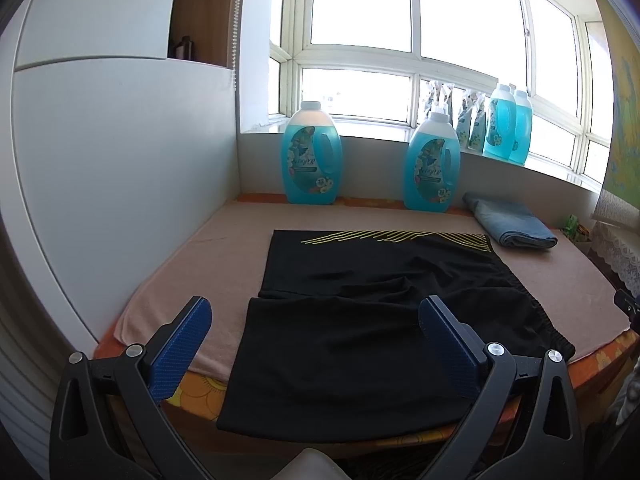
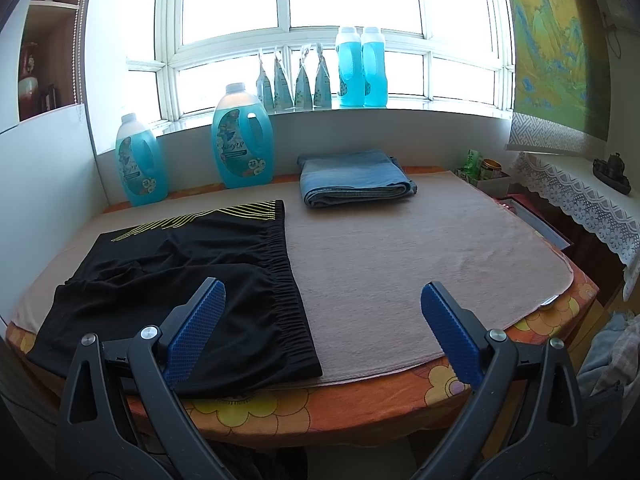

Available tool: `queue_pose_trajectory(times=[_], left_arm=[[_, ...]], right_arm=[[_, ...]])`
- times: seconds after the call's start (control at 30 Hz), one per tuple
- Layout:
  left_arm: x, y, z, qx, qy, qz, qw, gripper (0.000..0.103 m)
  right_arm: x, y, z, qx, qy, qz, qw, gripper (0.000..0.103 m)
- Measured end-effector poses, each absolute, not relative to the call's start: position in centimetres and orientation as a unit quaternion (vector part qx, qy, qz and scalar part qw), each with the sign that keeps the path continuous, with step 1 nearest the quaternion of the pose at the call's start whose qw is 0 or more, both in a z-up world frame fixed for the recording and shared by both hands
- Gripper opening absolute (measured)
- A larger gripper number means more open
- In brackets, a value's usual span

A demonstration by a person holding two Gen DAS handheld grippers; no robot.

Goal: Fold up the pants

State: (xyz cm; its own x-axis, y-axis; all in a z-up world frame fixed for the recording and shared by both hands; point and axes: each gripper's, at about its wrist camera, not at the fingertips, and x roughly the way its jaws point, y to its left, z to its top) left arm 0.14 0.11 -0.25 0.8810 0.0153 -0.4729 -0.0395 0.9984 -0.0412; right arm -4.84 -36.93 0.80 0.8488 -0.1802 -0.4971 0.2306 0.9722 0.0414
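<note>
Shorts (image 1: 360,320) lie flat, unfolded; your left gripper (image 1: 316,328) and right gripper (image 2: 322,312) hover spread wide, so pinch the near hem and waistband (image 2: 286,280) first.

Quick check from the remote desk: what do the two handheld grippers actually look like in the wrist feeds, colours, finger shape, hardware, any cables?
Both look identical. The left gripper and right gripper each have two black, angular plastic arms with triangular cut-outs and round silver bolts at the pivots. The fingers carry flat blue pads with a fine knurled texture. No cables, markings or sleeves show in either view.
</note>
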Motion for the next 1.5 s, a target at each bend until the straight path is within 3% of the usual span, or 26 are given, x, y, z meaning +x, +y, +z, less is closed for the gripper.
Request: queue_pose_trajectory(times=[1.5], left_arm=[[0.27, -0.26, -0.27, -0.022, 0.242, 0.013, 0.97, 0.103]], right_arm=[[-4.79, -36.48, 1.05, 0.048, 0.253, -0.104, 0.961, 0.1]])
